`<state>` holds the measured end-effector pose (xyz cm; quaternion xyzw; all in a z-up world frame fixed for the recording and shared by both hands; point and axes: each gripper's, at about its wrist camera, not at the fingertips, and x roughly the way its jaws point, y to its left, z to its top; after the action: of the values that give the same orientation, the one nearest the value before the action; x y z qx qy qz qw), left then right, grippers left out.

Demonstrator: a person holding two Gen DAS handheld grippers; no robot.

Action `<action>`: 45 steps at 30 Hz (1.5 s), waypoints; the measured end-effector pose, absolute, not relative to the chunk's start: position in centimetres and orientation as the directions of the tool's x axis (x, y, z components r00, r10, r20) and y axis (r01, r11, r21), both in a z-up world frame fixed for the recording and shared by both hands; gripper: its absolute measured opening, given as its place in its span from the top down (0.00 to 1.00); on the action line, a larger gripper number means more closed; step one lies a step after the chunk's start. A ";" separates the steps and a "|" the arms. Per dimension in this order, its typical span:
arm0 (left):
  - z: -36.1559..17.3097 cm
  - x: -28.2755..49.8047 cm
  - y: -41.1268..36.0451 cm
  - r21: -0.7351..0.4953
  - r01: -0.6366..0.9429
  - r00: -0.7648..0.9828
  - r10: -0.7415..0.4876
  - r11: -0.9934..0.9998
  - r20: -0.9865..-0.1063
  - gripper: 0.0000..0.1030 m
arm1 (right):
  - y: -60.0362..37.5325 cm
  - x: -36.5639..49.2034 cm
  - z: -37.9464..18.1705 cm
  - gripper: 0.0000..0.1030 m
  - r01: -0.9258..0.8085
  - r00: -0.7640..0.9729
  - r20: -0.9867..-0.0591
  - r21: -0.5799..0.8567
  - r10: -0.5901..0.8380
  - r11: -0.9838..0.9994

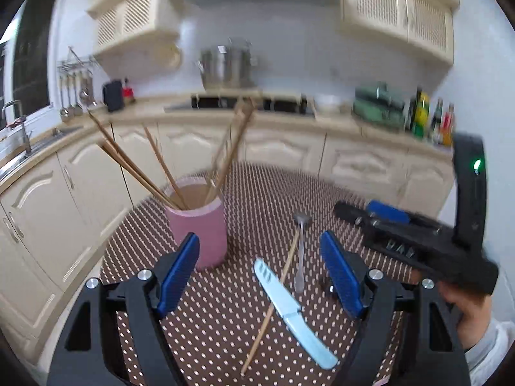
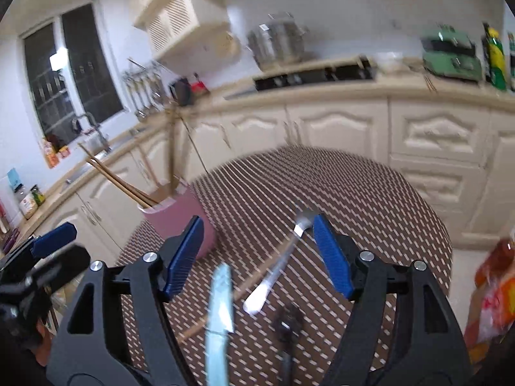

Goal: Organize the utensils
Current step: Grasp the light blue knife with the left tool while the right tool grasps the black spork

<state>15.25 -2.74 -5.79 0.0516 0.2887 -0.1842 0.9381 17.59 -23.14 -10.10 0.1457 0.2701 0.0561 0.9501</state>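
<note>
- The left gripper (image 1: 259,271) is hovering over the table with its blue pads spread wide and nothing between them pressed or held.
- The right gripper (image 2: 257,252) is likewise standing wide open and empty, angled down at the same loose utensils.
- Just below both, a pale blue knife (image 1: 289,313), a single wooden chopstick (image 1: 273,300) crossing over it, and a metal fork (image 1: 301,251) are lying on the brown dotted tablecloth (image 1: 225,321).
- The pink holder (image 1: 198,225) is standing upright near them, to the left, already bearing several chopsticks (image 1: 128,157).
- The loose chopstick is looking light, stiff and thin (likely to roll or swivel between pads), so taking it near the middle seems wisest.
- The fork, smooth metal, is probably slippery; its handle is the sensible grip.
- The knife is best taken by the handle, away from the blade.
- A small dark object (image 2: 286,321) is lying near the fork, too blurred to identify.
- The right wrist view is smeared, and the fork's head is partly hidden behind a pad.
</note>
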 end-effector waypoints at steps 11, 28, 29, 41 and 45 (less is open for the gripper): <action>-14.5 20.5 -5.8 -0.109 0.396 0.458 -0.299 0.912 -0.837 0.26 | -26.3 17.3 -15.4 0.32 0.058 0.763 -0.619 0.348 0.184 0.936; -18.6 25.9 -8.9 -0.077 0.308 0.364 -0.192 0.948 -0.911 0.69 | -27.9 16.9 -17.2 0.32 0.072 0.710 -0.671 0.368 0.212 0.927; -18.5 25.9 -8.9 -0.085 0.302 0.368 -0.198 0.949 -0.908 0.71 | -27.9 16.9 -17.3 0.32 0.071 0.706 -0.676 0.363 0.210 0.929; -14.8 22.7 -6.1 -0.157 0.289 0.468 -0.283 0.944 -0.837 0.77 | -24.3 17.2 -17.7 0.32 0.015 0.591 -0.781 0.260 0.201 0.966; -13.1 21.1 -5.0 -0.147 0.289 0.522 -0.285 0.946 -0.804 0.77 | -22.8 16.9 -17.4 0.32 -0.006 0.546 -0.817 0.220 0.187 0.976</action>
<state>21.10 -5.00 -13.09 0.0024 0.4606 -0.1644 0.8722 16.89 -22.78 -17.42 0.0959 0.4734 0.0551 0.8739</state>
